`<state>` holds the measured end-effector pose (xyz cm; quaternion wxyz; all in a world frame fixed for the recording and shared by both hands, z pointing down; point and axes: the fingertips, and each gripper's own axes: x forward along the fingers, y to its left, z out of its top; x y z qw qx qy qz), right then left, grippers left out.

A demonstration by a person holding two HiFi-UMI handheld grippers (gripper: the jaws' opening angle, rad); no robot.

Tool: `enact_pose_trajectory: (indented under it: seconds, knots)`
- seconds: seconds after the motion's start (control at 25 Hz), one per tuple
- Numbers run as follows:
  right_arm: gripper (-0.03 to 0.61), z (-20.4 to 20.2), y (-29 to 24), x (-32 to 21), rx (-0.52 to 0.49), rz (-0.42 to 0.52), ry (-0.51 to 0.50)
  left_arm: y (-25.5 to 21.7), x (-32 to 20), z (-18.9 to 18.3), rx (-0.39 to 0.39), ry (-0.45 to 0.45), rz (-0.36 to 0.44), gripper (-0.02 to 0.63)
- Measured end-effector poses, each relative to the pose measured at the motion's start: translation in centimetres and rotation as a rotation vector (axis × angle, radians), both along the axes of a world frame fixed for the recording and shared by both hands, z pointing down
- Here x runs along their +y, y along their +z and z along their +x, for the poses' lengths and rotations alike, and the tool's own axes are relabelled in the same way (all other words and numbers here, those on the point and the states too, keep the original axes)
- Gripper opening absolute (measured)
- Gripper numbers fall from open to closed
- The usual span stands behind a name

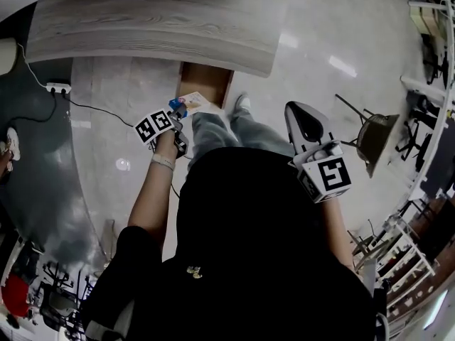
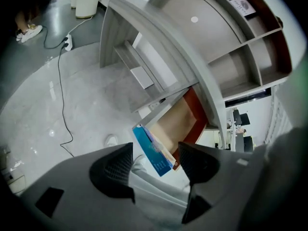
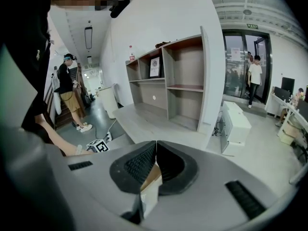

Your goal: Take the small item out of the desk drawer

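Left gripper (image 2: 155, 147) jaws stand wide apart, pads touching nothing. The small blue box (image 2: 150, 151) shows between them, tilted at the open drawer's (image 2: 175, 121) 7 o'clock corner; what it rests on, I can't tell. Right gripper (image 3: 155, 146) jaws are together, empty.
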<state>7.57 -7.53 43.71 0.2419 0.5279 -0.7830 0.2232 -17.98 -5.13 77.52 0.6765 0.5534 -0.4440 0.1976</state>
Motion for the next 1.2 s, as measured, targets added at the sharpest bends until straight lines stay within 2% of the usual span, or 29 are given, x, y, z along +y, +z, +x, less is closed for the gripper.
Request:
enact_pose_trajectory:
  seconds: [0.36, 0.52, 0.72, 0.88, 1.2]
  knots:
    - [-0.003, 1.2, 0.2, 0.8, 0.030, -0.011, 0.073, 2.4, 1.0, 0.8, 0.013, 0.040, -0.075, 0.284]
    - [-0.003, 1.7, 0.1, 1.1, 0.040, -0.006, 0.098, 2.6, 1.4, 1.0, 0.020, 0.045, -0.102, 0.187]
    - [-0.003, 1.8, 0.1, 1.5, 0.026, 0.003, 0.101, 1.9, 2.5, 1.4, 0.039, 0.028, -0.117, 0.164]
    - [-0.003, 1.8, -0.1, 1.6, 0.006, 0.018, 0.076, 0.6, 2.7, 1.8, 0.041, 0.025, -0.089, 0.135]
    - [-0.003, 1.3, -0.5, 1.2, -0.051, 0.073, 0.003, -3.3, 1.6, 1.8, 0.029, 0.019, 0.035, 0.097]
